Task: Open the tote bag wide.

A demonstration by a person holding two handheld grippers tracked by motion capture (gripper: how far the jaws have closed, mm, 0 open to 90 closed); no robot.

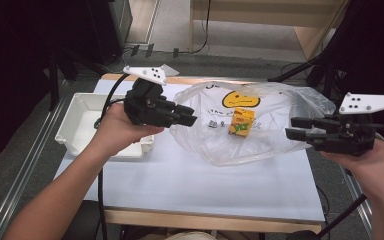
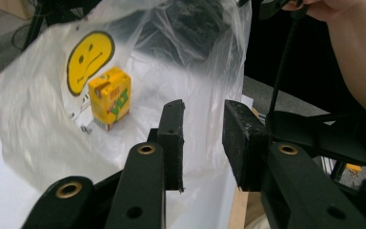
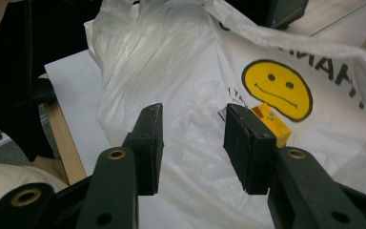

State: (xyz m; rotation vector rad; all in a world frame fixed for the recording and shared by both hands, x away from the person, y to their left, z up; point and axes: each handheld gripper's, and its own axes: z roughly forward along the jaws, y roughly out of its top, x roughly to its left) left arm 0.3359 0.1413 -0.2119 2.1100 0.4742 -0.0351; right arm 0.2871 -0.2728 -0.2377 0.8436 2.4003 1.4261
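Plastic bag (image 3: 181, 71): yellow frowning-face print, black letters beside it cut off, "…HAN…" at most. Yellow carton (image 2: 109, 98) inside: green lettering, looks like "VLT", not certain.

Item count: one clear plastic bag (image 1: 260, 135) printed with one yellow face (image 1: 240, 99); one yellow carton (image 1: 241, 122) inside it; one white tray (image 1: 82, 125) at 9 o'clock; two handheld grippers: left (image 1: 192, 116), right (image 1: 292, 128).

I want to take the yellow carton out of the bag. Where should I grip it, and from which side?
Grip the yellow carton across its narrow sides, reaching in through the plastic bag. Which side the mouth faces is unclear. The carton lies inside under film, so an outside grip would catch plastic.
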